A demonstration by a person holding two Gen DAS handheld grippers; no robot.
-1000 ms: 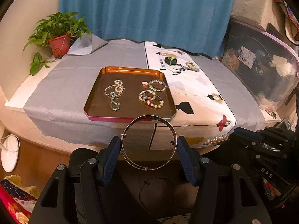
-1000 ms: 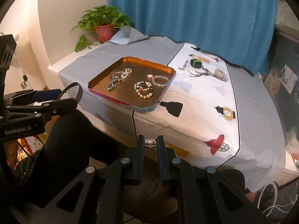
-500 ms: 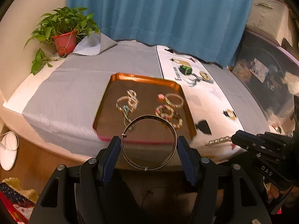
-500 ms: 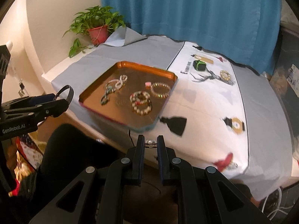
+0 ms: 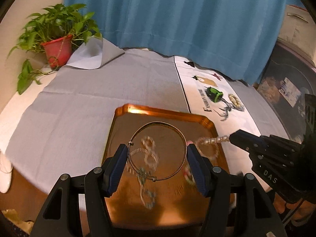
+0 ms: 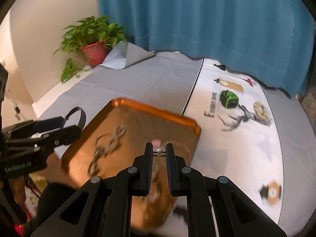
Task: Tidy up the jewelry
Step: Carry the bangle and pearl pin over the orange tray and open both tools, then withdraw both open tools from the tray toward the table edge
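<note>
My left gripper (image 5: 157,156) clamps the wire bangle (image 5: 157,151); my right gripper (image 6: 159,152) pinches a pearl strand (image 5: 214,139). Both hang over the copper tray (image 5: 167,113). Advised: lower onto bare tray floor, release separately.

bare grey cloth (image 5: 83,102) left of tray (image 5: 162,114) is open room, tray floor crowded with bracelets (image 5: 149,154), potted plant (image 5: 57,45) blocks far-left corner, curtain (image 5: 177,19) closes the back, green box (image 6: 229,98) on white cloth right

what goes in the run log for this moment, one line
left gripper: shut on wire bangle | right gripper: shut on pearl piece | both above copper tray
</note>
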